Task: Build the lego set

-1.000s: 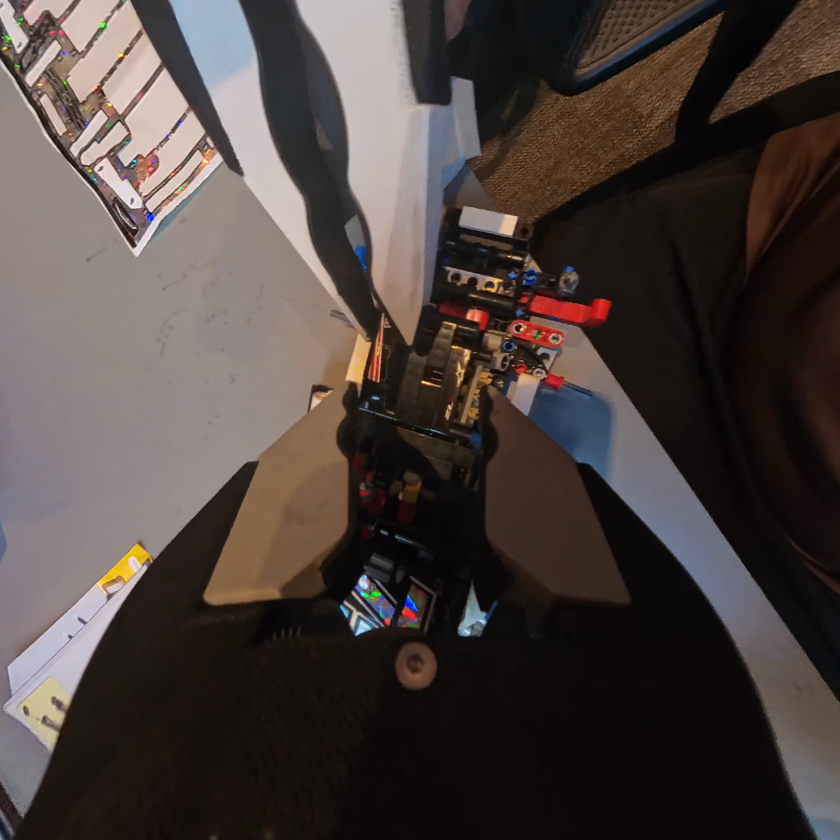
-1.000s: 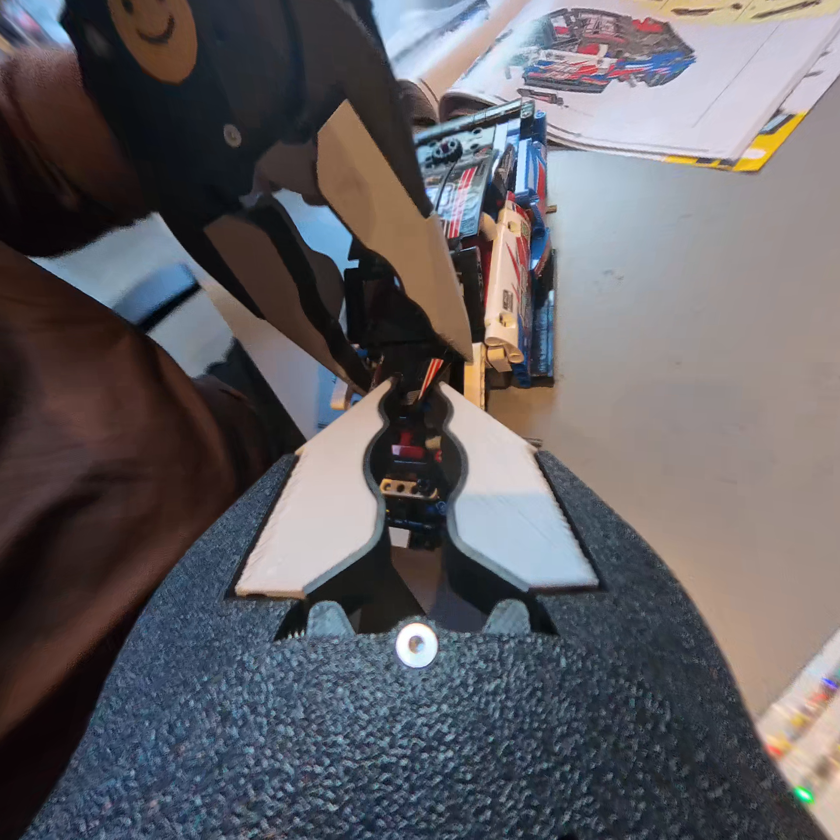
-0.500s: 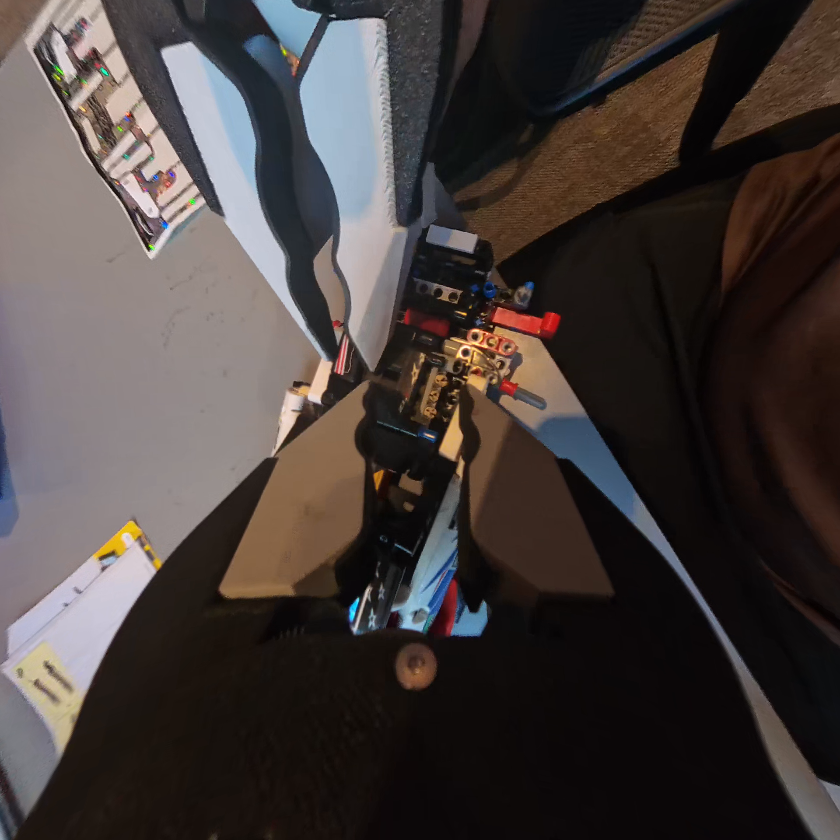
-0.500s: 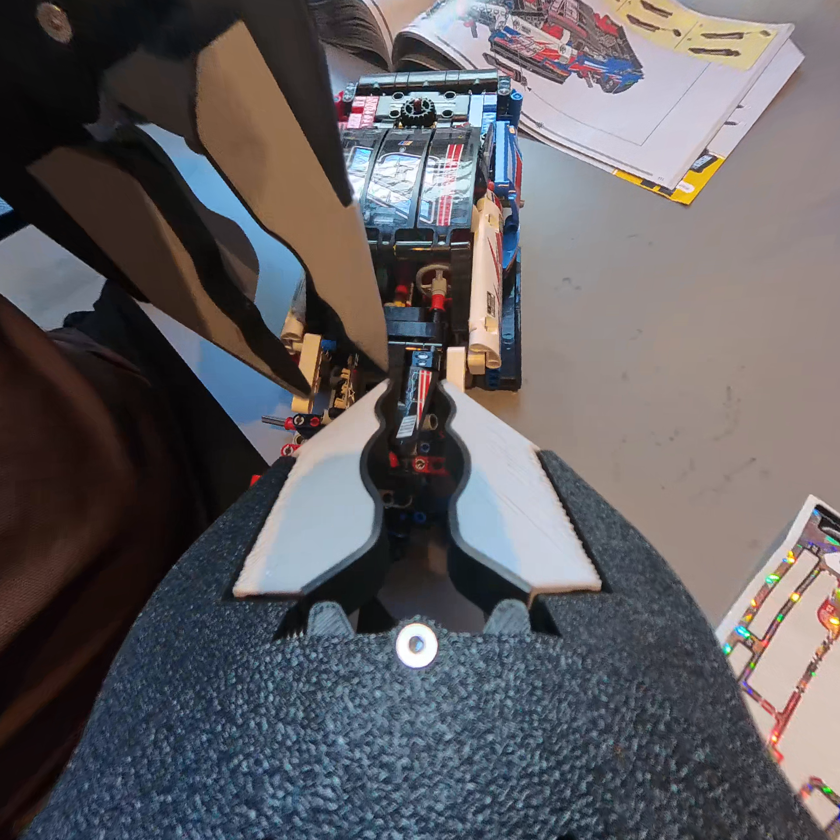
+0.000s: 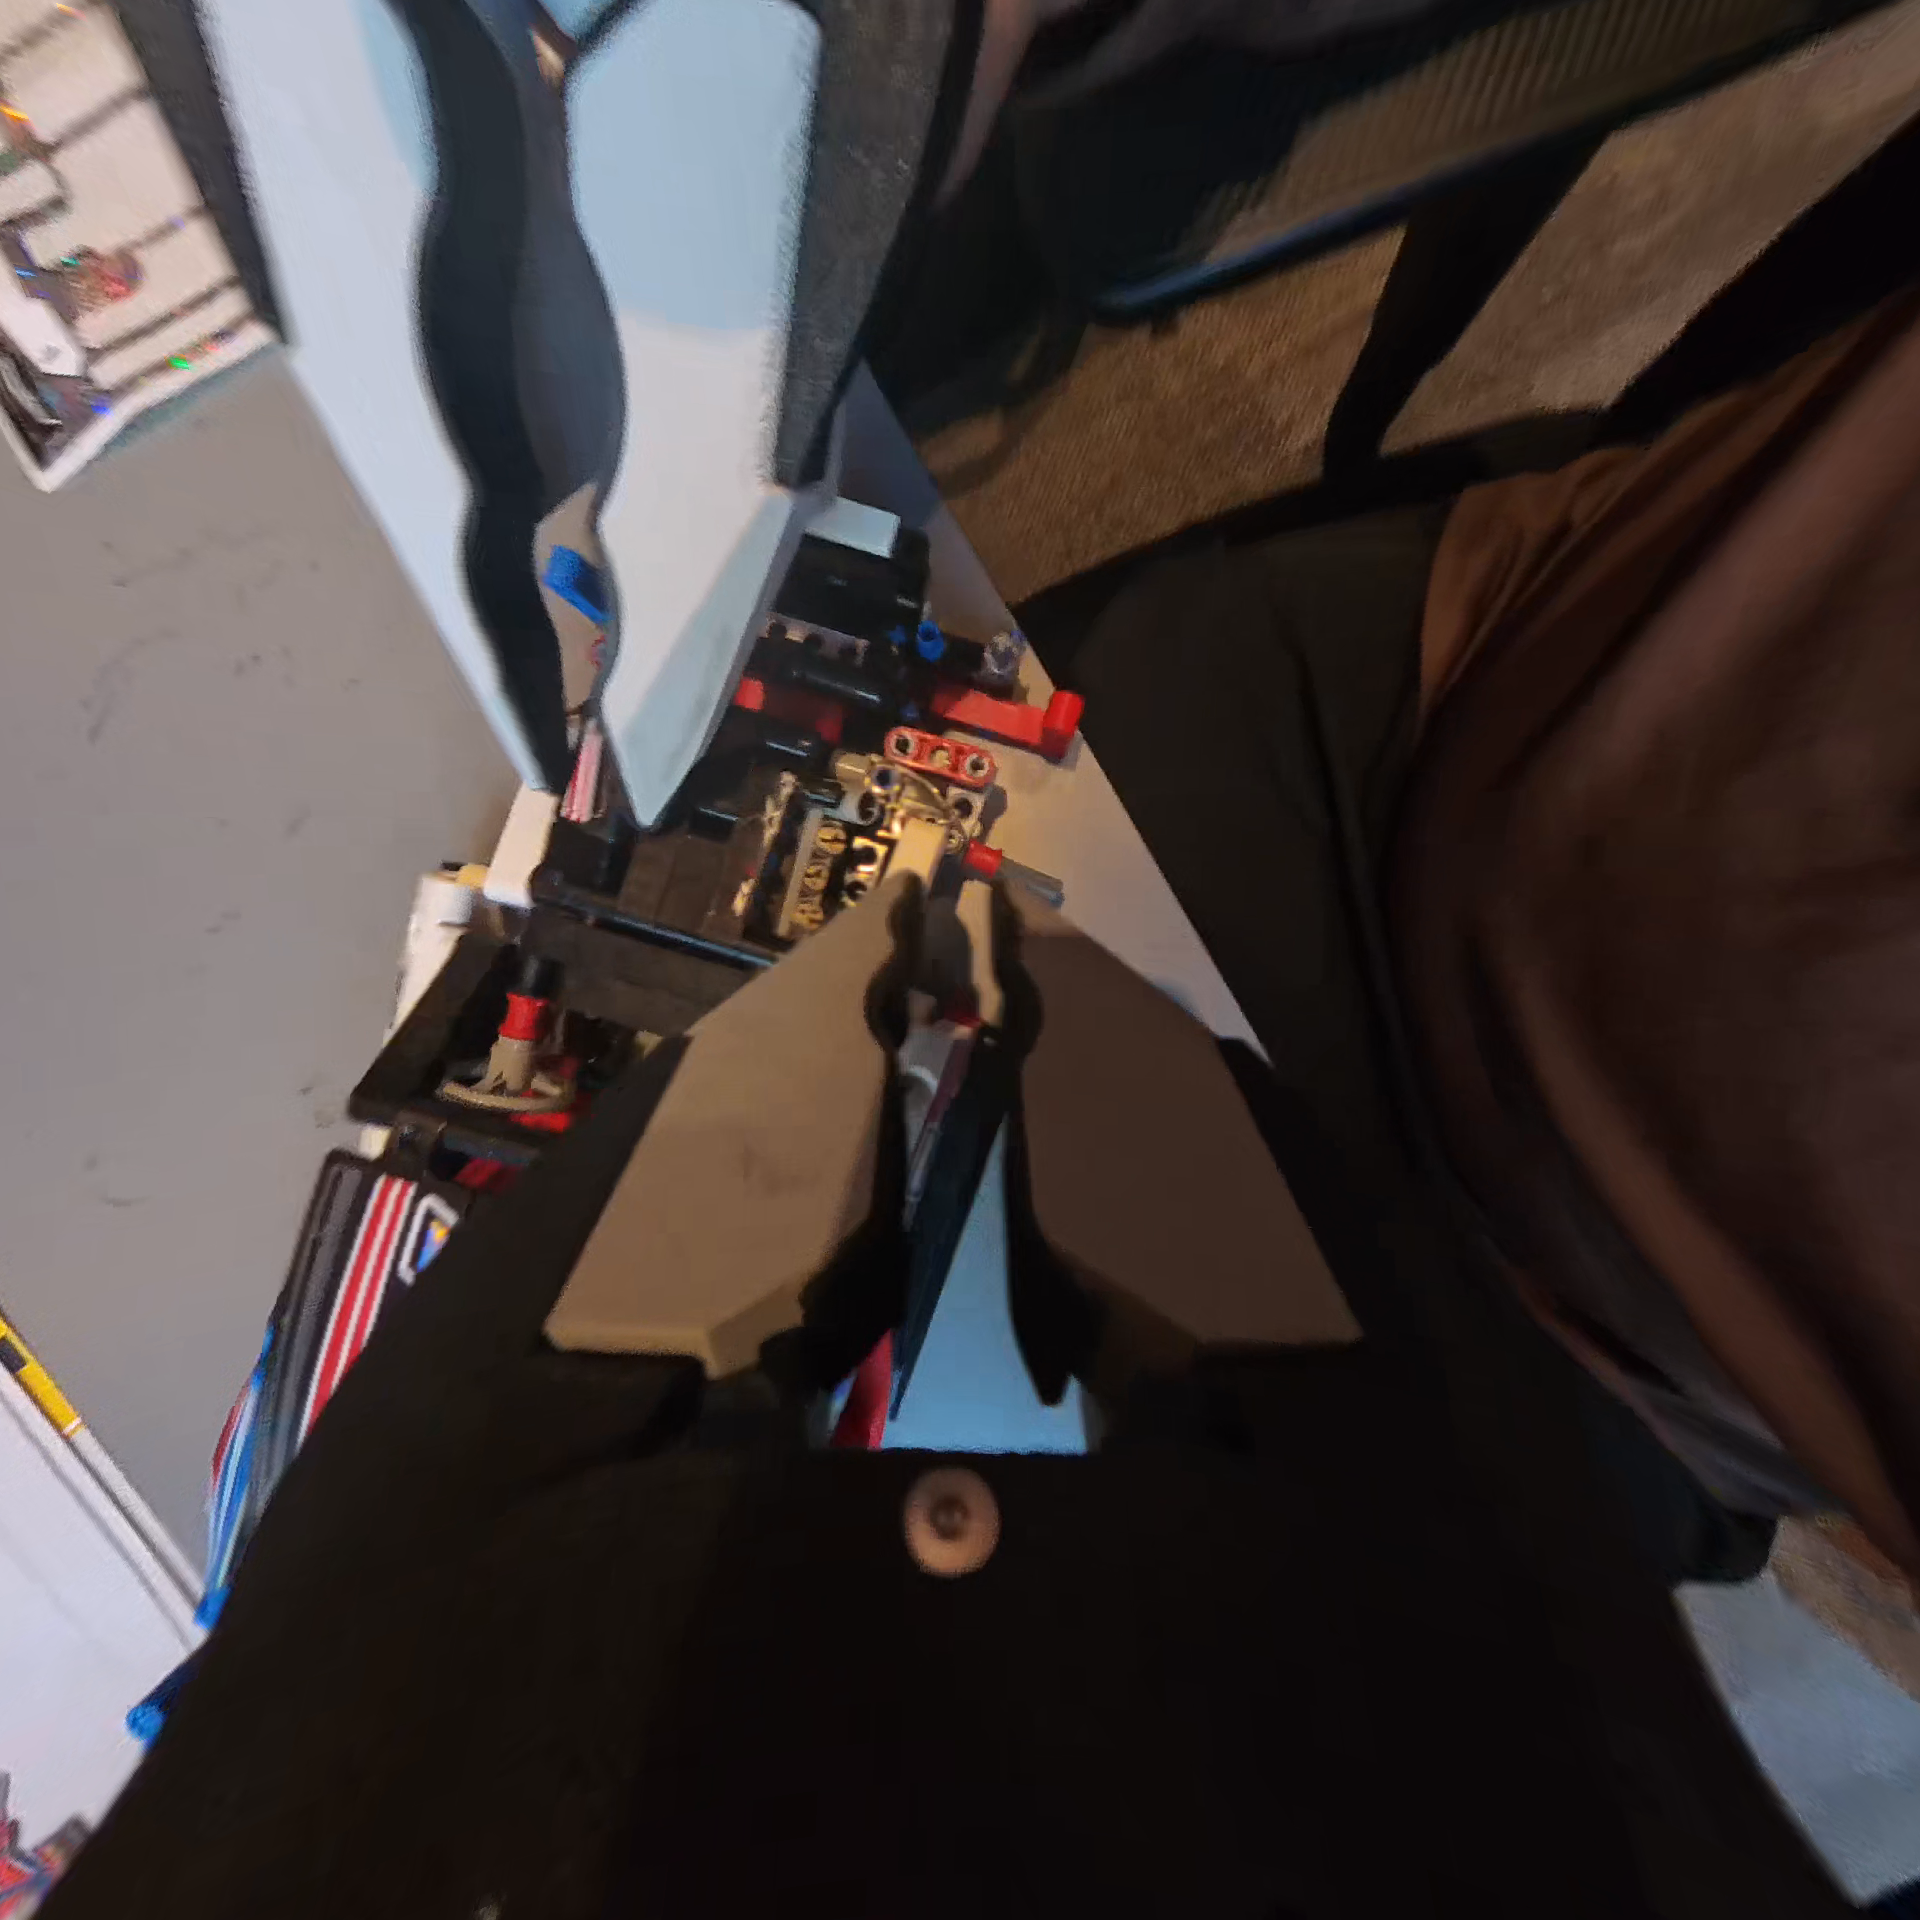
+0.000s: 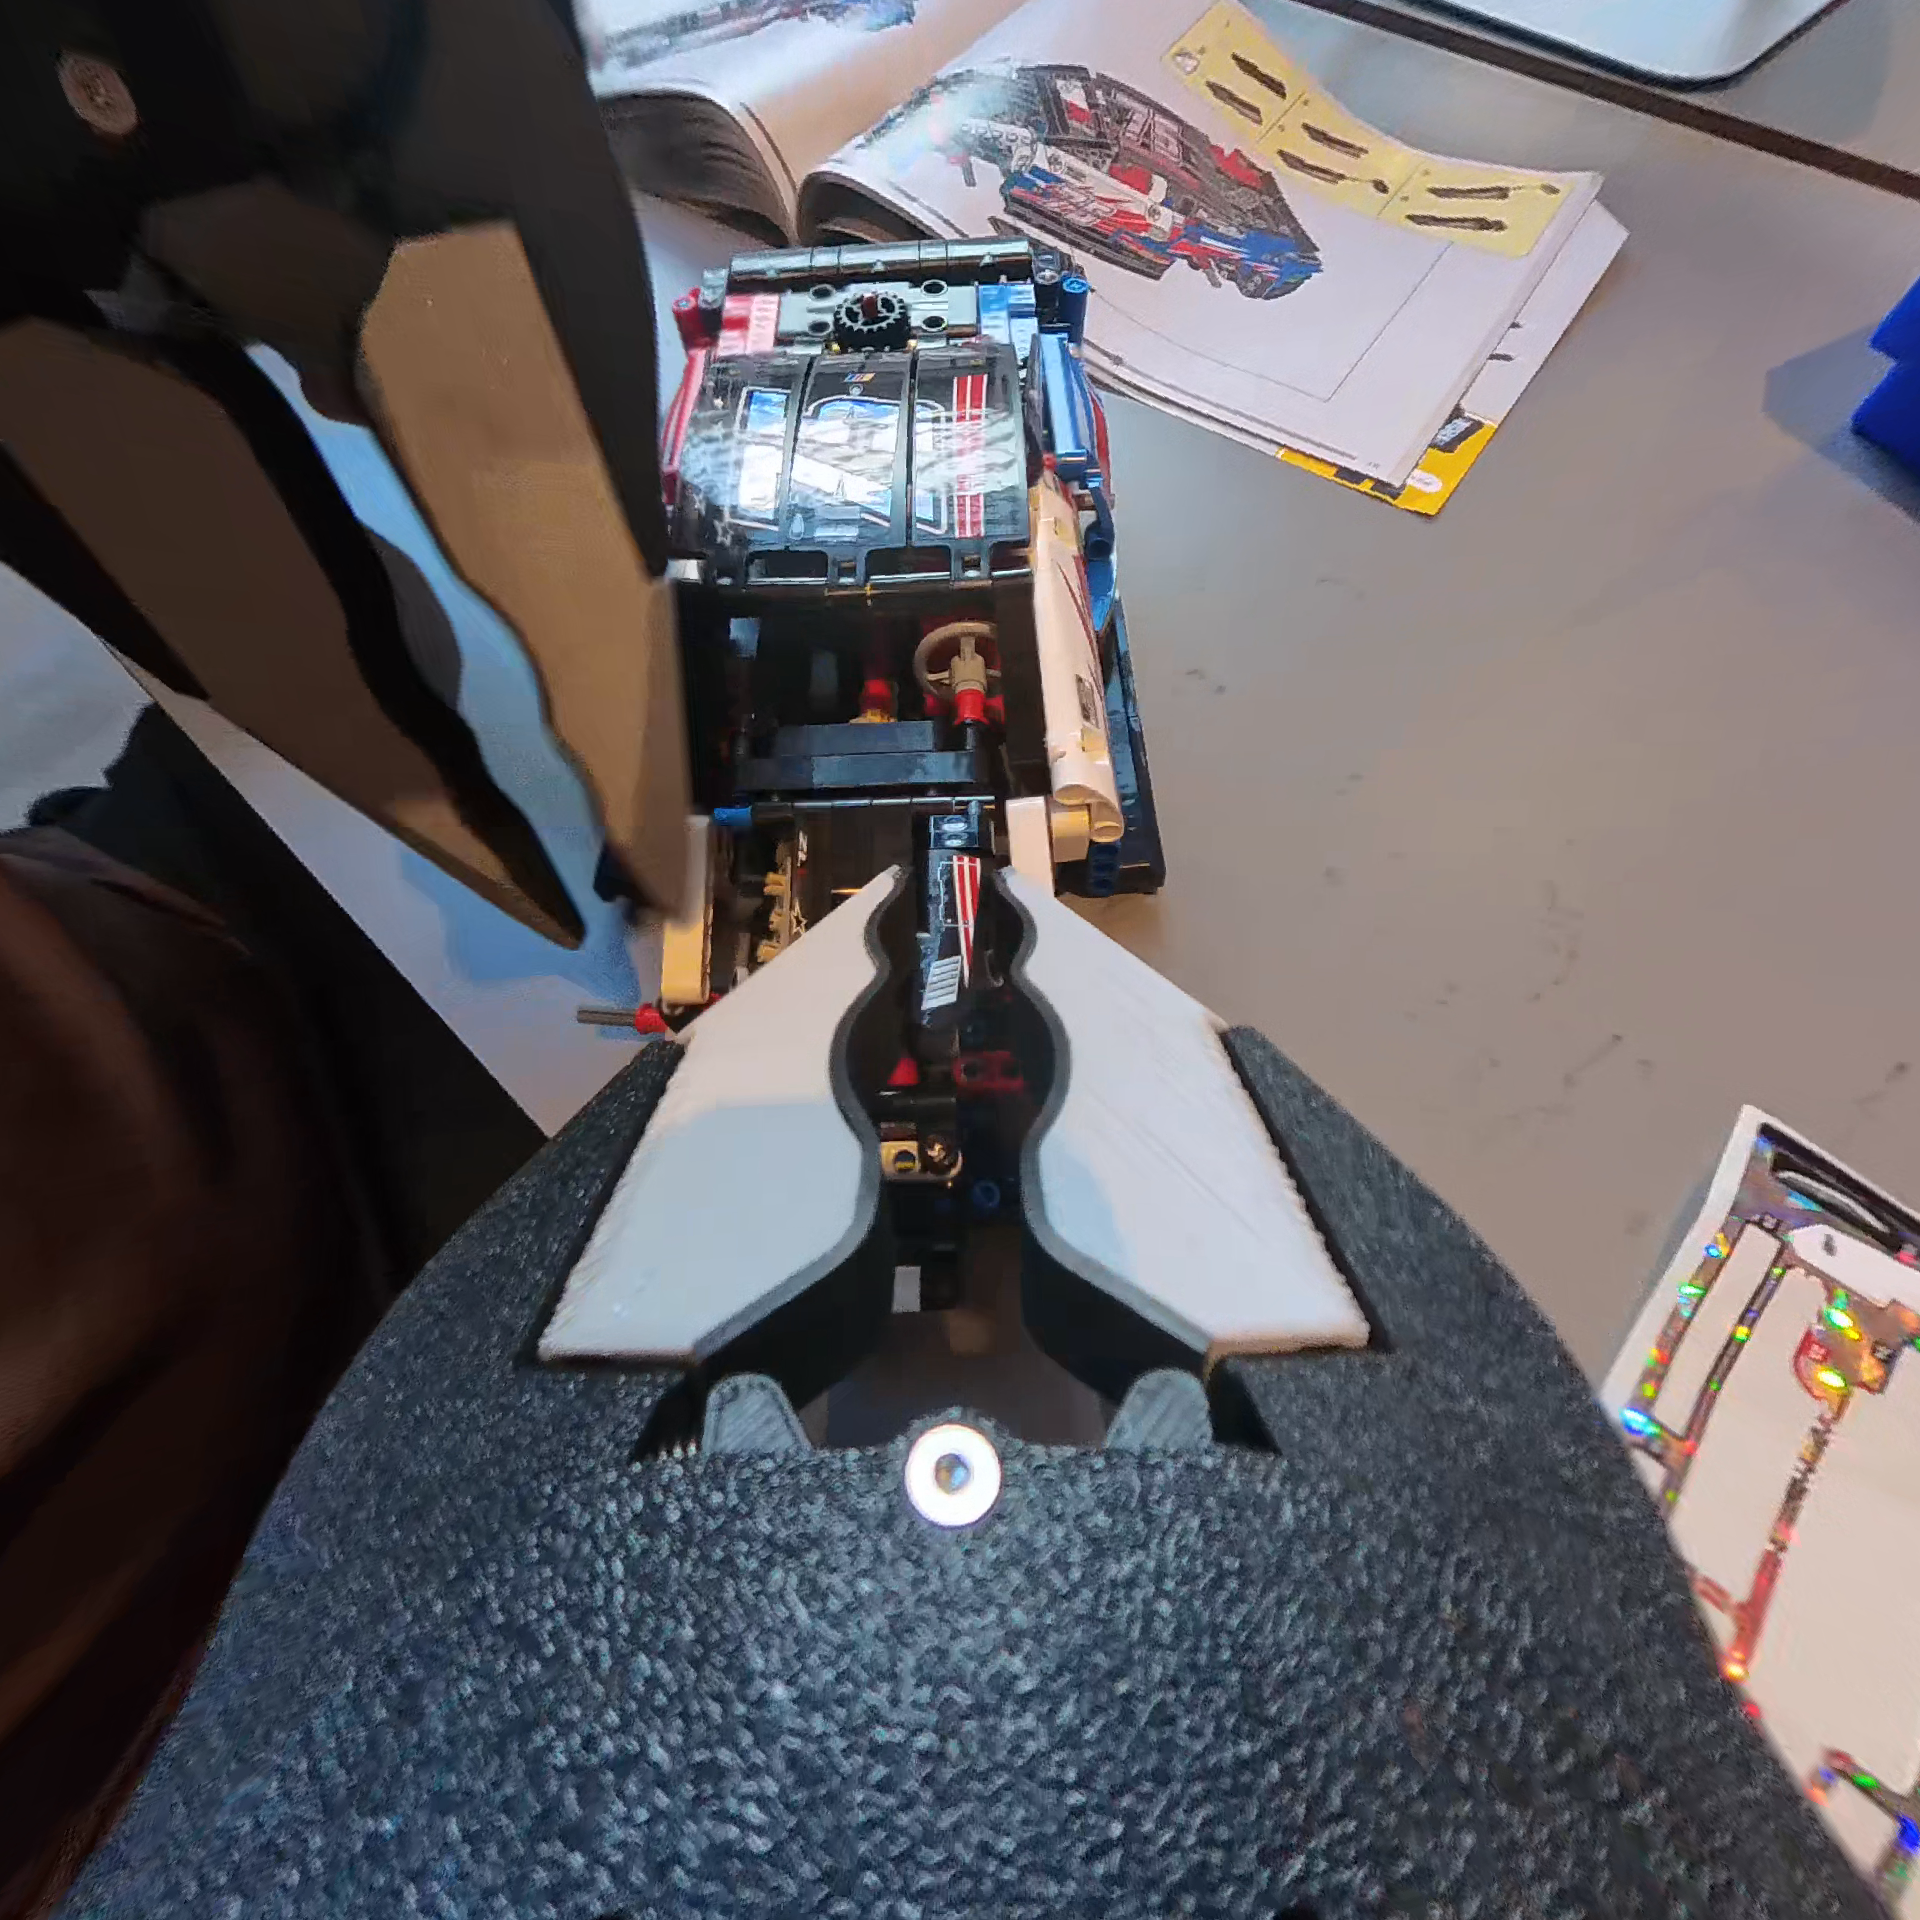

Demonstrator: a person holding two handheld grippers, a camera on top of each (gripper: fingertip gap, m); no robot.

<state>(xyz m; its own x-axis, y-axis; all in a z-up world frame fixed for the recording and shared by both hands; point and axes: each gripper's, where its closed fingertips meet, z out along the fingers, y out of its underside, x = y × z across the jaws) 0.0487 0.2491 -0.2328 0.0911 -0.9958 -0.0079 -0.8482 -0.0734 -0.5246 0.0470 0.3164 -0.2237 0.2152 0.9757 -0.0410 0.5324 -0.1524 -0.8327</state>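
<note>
While a half-built lego car (image 6: 894, 582) sits on a grey table (image 6: 1455, 779), two hand-held grippers work at its open front end. Seen from its own wrist camera, the right gripper (image 6: 948, 888) has its white fingers (image 6: 1143, 1122) drawn to a narrow gap around a slim black panel (image 6: 951, 914) with red and white stripes; the panel stands between the fingertips, though whether both pads actually press on it cannot be told. Below the panel, red and black parts of the car's nose lie in shadow between the fingers and are hard to make out.

From the left wrist camera, the left gripper (image 5: 940, 904) shows its tan fingers (image 5: 748, 1143) also set narrowly, the tips at the grey and red linkage (image 5: 925, 790) on the car's side near the table edge. A thin dark strip runs down the gap between those fingers, but motion blur leaves it unclear whether the jaws grip it or merely straddle it. In the right view the same gripper comes in from the upper left, its tips beside the car's near-left corner.

An open instruction booklet (image 6: 1195, 229) lies beyond the car's rear, and a holographic sticker sheet (image 6: 1787, 1455) is cut off at the right edge. A person's brown sleeve (image 5: 1662, 935) fills the right of the left view, hiding much of the floor (image 5: 1195, 395) beneath.
</note>
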